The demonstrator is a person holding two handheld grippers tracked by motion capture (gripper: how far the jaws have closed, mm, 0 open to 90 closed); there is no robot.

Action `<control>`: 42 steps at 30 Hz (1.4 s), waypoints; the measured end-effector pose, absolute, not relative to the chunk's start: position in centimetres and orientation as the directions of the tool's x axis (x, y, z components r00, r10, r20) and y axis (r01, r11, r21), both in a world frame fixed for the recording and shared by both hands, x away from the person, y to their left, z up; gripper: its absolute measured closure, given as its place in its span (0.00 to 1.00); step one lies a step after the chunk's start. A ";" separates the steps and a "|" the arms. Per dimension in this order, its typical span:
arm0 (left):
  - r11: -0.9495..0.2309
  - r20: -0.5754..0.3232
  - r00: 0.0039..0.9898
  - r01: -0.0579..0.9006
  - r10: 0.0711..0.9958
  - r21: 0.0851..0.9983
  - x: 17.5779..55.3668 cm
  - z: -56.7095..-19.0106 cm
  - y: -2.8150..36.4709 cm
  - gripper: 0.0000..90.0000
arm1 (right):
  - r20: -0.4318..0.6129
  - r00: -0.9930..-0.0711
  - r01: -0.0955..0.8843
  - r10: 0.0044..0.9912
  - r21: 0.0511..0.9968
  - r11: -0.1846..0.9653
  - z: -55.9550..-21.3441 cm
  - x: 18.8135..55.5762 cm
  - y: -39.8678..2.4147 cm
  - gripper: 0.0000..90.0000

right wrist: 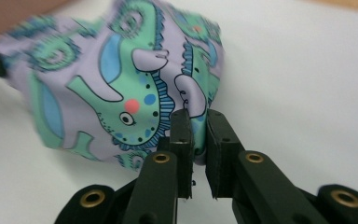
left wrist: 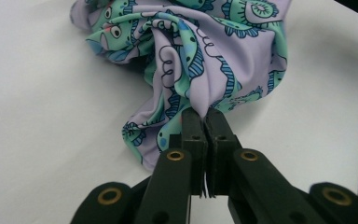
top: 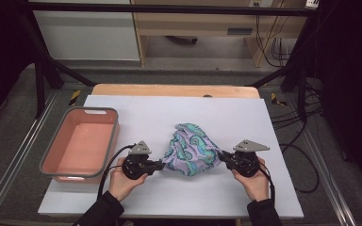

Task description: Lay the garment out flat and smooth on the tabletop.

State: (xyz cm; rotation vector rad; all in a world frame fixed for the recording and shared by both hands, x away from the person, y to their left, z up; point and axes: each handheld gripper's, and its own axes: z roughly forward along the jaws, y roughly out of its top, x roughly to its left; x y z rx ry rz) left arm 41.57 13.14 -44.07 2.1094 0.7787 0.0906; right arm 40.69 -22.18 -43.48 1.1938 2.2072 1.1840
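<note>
Pinching the patterned cloth [top: 191, 149] from both sides — our left gripper [top: 160, 165] has its jaws clamped tight on one edge, our right gripper [top: 222, 156] nipped on the other with fabric between. It's bunched mid-table [top: 273, 188], beside the pink bin [top: 82, 142].

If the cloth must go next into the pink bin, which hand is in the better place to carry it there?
Probably the left. The left gripper is shut on the patterned cloth and sits on the side nearer the pink bin. The right gripper also pinches the cloth, but from the far side.
</note>
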 end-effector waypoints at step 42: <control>-0.406 -0.179 0.819 0.445 0.545 0.798 41.7 -43.9 12.6 0.39 | 0.067 -0.594 0.487 0.802 0.823 0.292 -42.1 39.2 -22.0 0.98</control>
